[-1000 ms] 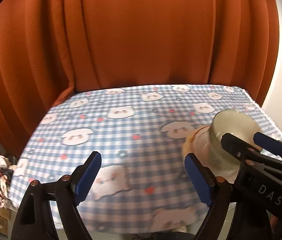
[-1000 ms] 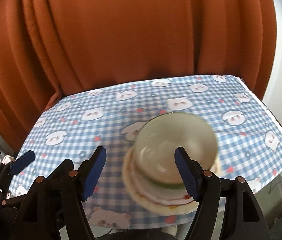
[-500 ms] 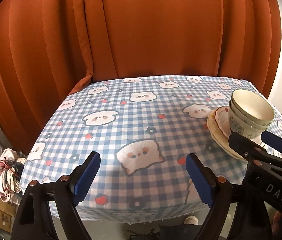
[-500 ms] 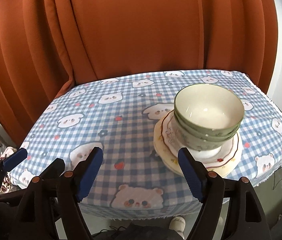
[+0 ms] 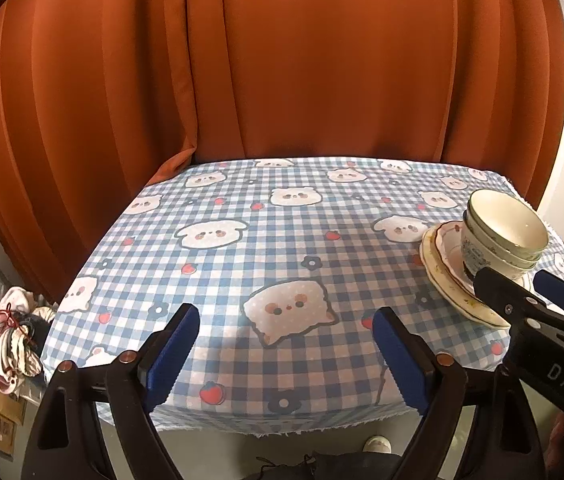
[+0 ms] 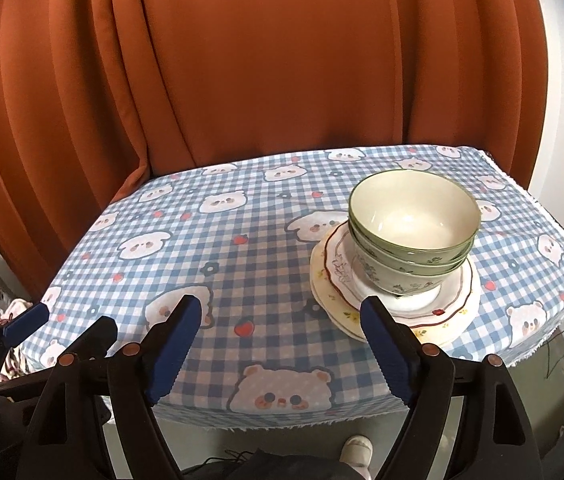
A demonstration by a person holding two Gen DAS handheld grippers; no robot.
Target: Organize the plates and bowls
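Nested green-rimmed ceramic bowls [image 6: 413,232] sit on stacked scalloped white plates [image 6: 451,306] at the checked bear-print tablecloth's [image 6: 218,256] right side. Left gripper [image 5: 285,350] and right gripper [image 6: 278,344]: both spread, empty.

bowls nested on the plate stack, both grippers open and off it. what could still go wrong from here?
1. The plates sit close to the table's near edge, on a tablecloth that overhangs it; a snag on the cloth could drag them off.
2. The bowls make a tall, narrow-footed stack on the top plate; a knock could tip it.
3. The right gripper is open, one finger tip close in front of the plates; swinging it could clip the rim.
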